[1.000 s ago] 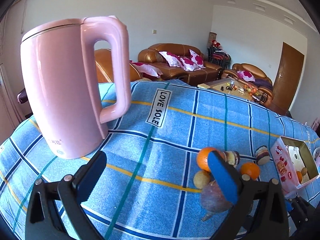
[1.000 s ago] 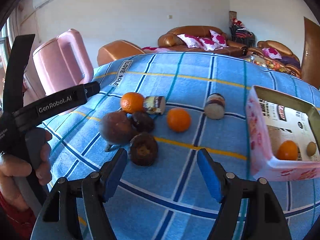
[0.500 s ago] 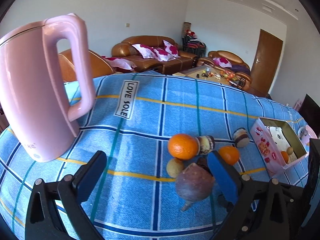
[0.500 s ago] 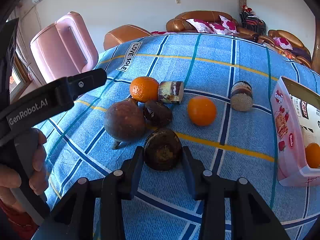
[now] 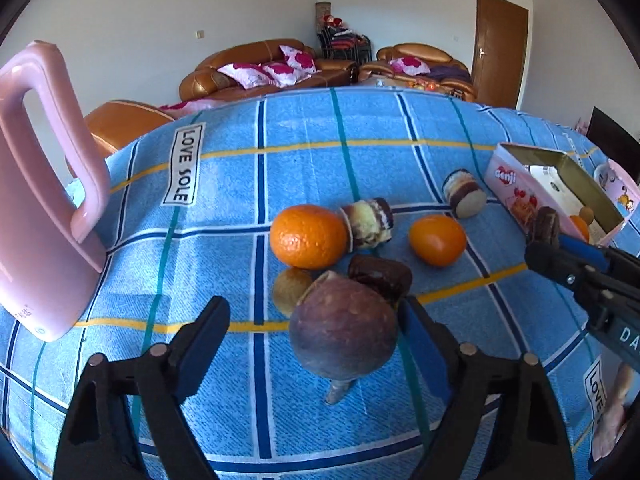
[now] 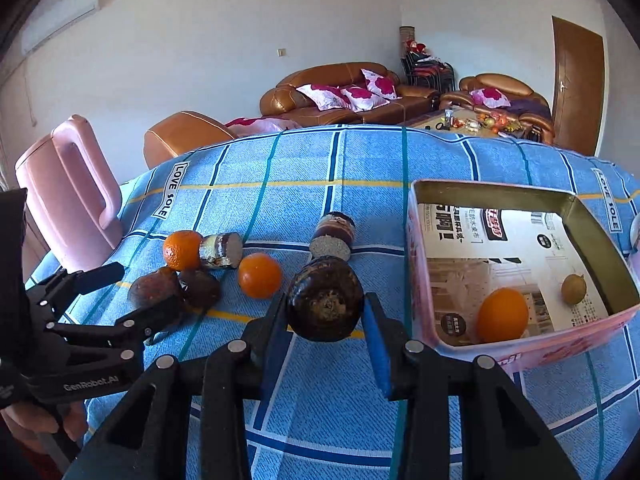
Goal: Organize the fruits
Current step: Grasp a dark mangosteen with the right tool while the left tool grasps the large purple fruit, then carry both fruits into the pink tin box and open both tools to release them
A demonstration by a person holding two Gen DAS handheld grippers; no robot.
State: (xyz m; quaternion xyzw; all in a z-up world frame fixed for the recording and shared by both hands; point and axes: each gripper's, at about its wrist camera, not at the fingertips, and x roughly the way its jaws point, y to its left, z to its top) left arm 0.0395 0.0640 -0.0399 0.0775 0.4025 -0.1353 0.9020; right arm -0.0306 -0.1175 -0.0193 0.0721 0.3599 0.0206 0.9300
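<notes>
Clamped from both sides between right gripper (image 6: 325,312) jaws: dark brown fruit (image 6: 326,298), raised off blue checked cloth (image 6: 280,184), just left of pink box (image 6: 520,350) holding an orange (image 6: 502,314). Spread wide, left gripper (image 5: 314,334) jaws around purple round fruit (image 5: 343,330), right blue pad touching it, left pad apart. Root tip partly hidden beneath. Farther left of box, pink kettle (image 5: 36,200), cut off by frame edge.

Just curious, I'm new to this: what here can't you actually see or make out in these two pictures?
- Kettle: top and left side cut off by the left view's edge.
- Purple fruit: partly hidden behind the left gripper in the right view.
- Dark fruit: its underside is hidden in the right gripper.
- Coffee table clutter: too small to identify.
</notes>
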